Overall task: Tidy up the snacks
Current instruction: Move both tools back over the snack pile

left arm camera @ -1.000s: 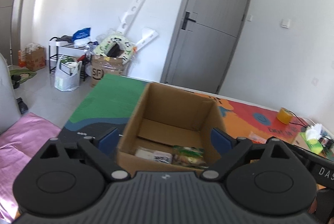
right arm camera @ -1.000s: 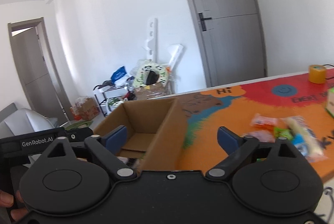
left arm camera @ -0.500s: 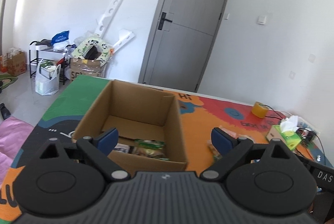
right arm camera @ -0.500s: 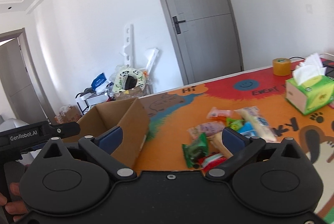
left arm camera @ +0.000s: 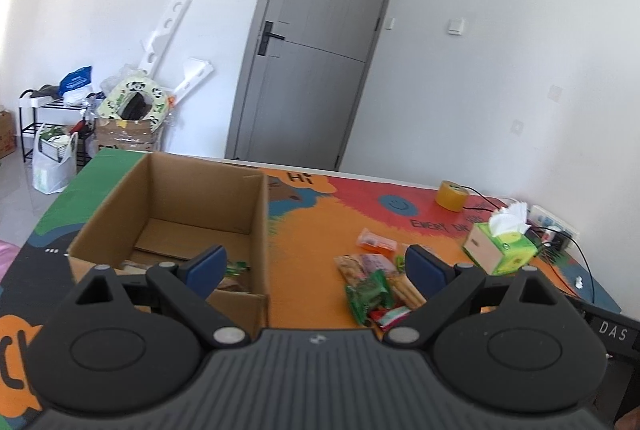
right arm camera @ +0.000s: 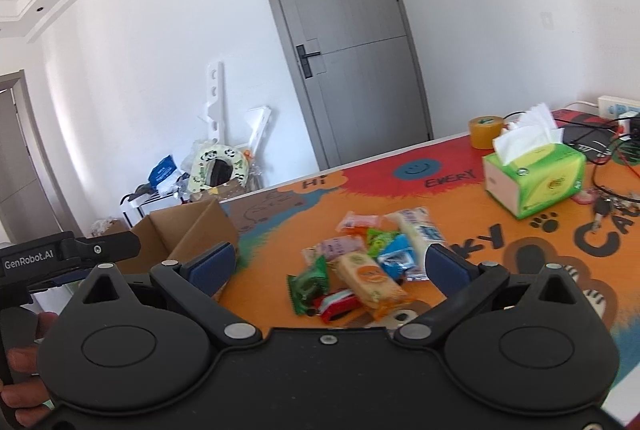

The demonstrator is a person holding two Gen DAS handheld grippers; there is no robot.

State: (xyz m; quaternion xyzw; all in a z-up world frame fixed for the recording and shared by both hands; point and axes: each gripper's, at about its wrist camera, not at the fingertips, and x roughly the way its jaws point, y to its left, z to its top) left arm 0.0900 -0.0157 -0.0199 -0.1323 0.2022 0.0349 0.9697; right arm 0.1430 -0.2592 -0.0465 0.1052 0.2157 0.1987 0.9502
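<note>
An open cardboard box [left arm camera: 180, 205] [right arm camera: 188, 230] stands on the colourful table mat, with a few snack packets in its near corner. To its right lies a pile of loose snacks [left arm camera: 374, 282] [right arm camera: 360, 258]: a green packet [right arm camera: 308, 284], a yellow bar [right arm camera: 370, 280], a blue packet [right arm camera: 396, 258] and a red one [right arm camera: 334, 304]. My left gripper [left arm camera: 316, 264] is open and empty, its left finger over the box's near wall. My right gripper [right arm camera: 328, 264] is open wide and empty, above the near side of the snack pile.
A green tissue box [right arm camera: 534, 175] [left arm camera: 500, 248] and a roll of yellow tape [right arm camera: 486, 131] sit at the table's far right, with cables and keys [right arm camera: 608, 197] beyond. Floor clutter and a shelf [left arm camera: 60, 125] lie behind the table's left end. A hand [right arm camera: 24, 382] holds the left gripper.
Both views have swung right: the box slid toward the left of each view and the snack pile and tissue box came in. Both grippers stayed open and empty.
</note>
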